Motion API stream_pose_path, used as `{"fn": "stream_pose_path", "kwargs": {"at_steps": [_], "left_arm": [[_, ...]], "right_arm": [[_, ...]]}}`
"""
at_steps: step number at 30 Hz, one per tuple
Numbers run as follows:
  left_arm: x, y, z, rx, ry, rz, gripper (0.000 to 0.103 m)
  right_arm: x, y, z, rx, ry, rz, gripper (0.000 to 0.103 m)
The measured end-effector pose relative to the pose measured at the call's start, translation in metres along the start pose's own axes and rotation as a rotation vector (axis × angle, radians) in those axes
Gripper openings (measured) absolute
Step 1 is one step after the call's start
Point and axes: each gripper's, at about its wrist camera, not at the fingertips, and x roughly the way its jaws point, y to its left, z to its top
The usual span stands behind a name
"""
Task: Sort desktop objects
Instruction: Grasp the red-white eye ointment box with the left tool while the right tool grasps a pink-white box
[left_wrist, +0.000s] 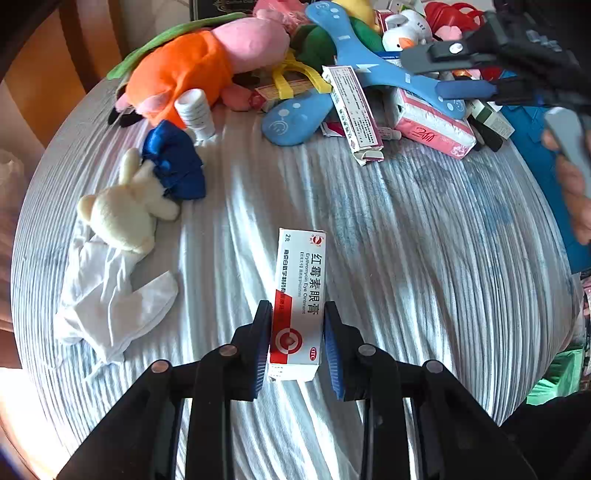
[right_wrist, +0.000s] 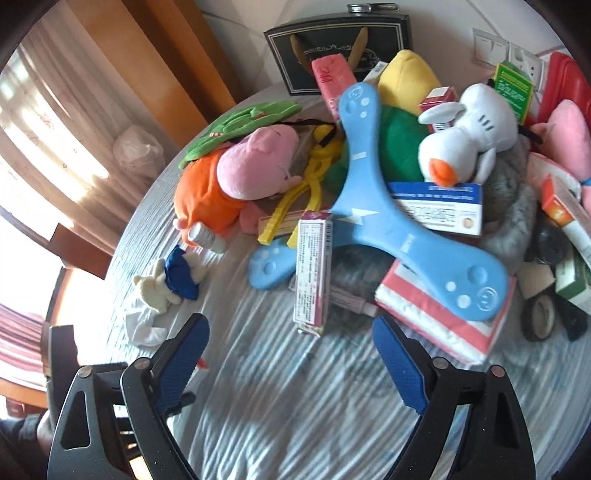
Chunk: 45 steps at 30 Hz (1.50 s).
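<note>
Left wrist view: left claw (left_wrist: 297, 332) clamped on ointment box (left_wrist: 299, 295); right claw (right_wrist: 291, 365) apart, empty.

A round table (right_wrist: 258, 424) covered in a pale, finely striped cloth fills the ground ahead of both grippers. Beyond its far-left edge, panels of warm orange-brown wood (right_wrist: 155, 48) are seen — a door or a cabinet front (which of the two cannot be told). Further left, sheer curtains (right_wrist: 48, 122) are lit hard by daylight, and the window behind them is washed out. Straight ahead, past the table, a light tiled wall (right_wrist: 450, 18) is visible, with white switch plates (right_wrist: 491, 48) mounted toward the right. Sunlight falls across the cloth from the left — soft shadows are cast.
</note>
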Motion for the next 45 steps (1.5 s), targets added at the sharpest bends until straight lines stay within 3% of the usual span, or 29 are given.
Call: {"fn": "stream_pose_path", "kwargs": {"at_steps": [3,5,12,22,24,28,34,36,38,45], "left_arm": [[-0.017,-0.003,-0.007,-0.035,-0.022,0.006,0.027],[-0.023,-0.002,-0.013,-0.051,-0.03,0.005,0.027],[-0.034,0.004,-0.022,-0.079,-0.047,0.001,0.027],[-0.039,-0.005,-0.013,-0.047,-0.07,-0.018,0.027],[-0.04,-0.009,-0.011,-0.035,-0.075,-0.018,0.027],[-0.041,-0.016,-0.008,-0.019,-0.081,-0.017,0.027],[-0.044,-0.017,-0.013,-0.02,-0.075,-0.006,0.027],[-0.047,-0.015,-0.016,-0.029,-0.074,-0.001,0.027],[-0.049,-0.011,-0.02,-0.036,-0.073,0.004,0.027],[-0.056,0.003,-0.03,-0.069,-0.071,0.026,0.027]], "right_arm": [[0.036,0.004,0.006,-0.036,0.054,-0.029,0.068],[0.057,0.004,0.008,-0.049,0.095,-0.048,0.046],[0.089,-0.002,0.013,-0.03,0.124,-0.022,0.032],[0.047,0.004,-0.013,-0.06,0.13,0.016,0.027],[0.042,0.005,-0.025,-0.067,0.166,0.002,0.001],[0.046,-0.003,-0.059,-0.086,0.249,-0.042,0.002],[0.052,-0.016,-0.062,-0.046,0.201,-0.064,0.013],[0.052,-0.016,-0.052,-0.048,0.183,-0.063,0.027],[0.056,-0.013,-0.043,-0.058,0.167,-0.052,0.051],[0.089,-0.001,-0.022,-0.103,0.195,-0.057,0.052]]}}
